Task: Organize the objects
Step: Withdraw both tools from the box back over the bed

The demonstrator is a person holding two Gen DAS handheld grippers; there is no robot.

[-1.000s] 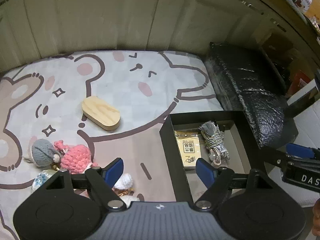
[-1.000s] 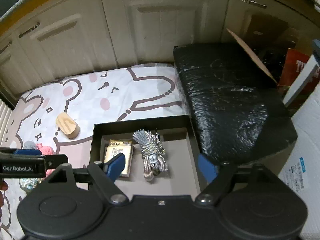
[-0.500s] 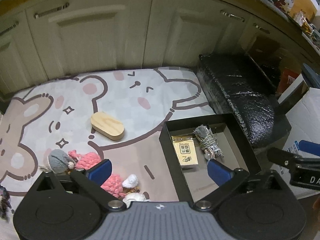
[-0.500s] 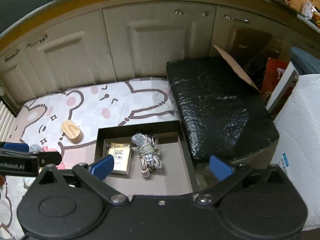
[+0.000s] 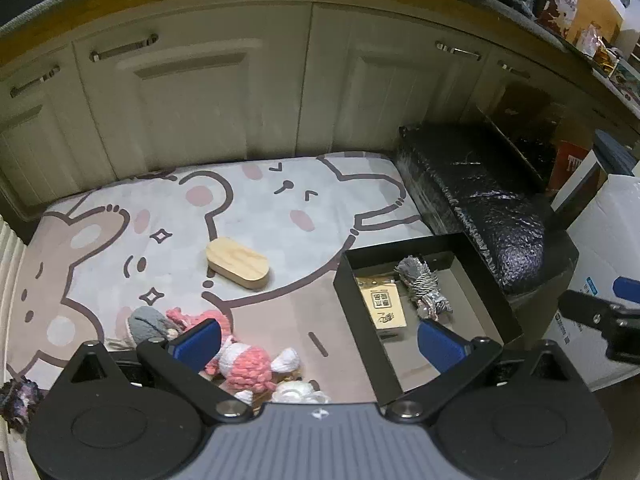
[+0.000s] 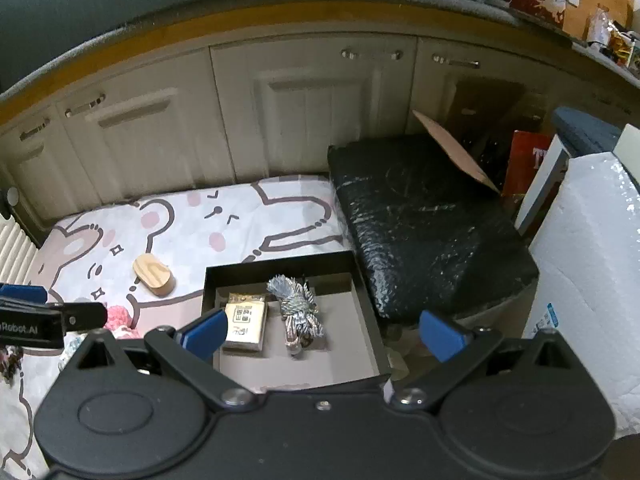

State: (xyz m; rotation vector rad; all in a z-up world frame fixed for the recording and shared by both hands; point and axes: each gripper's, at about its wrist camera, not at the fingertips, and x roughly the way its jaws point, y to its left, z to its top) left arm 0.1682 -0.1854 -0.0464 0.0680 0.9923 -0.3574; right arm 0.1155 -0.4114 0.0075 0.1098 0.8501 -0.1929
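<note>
**While both claws hang empty, the box holds two items**

Left gripper (image 5: pixel 318 340) above the mat: jaws have just been opening, now wide apart, nothing between them. Right gripper (image 6: pixel 324 332) over the black box (image 6: pixel 370 312): same, spread wide and empty. Inside the box, a yellow card packet (image 6: pixel 245 322) lies just beside a grey tassel bundle (image 6: pixel 298 312). On the cartoon mat (image 5: pixel 256 196): wooden oval block (image 5: pixel 237 257), well apart from the box; pink knitted toy (image 5: pixel 246 364) and grey knitted toy (image 5: pixel 148 322) near the left gripper.
</note>
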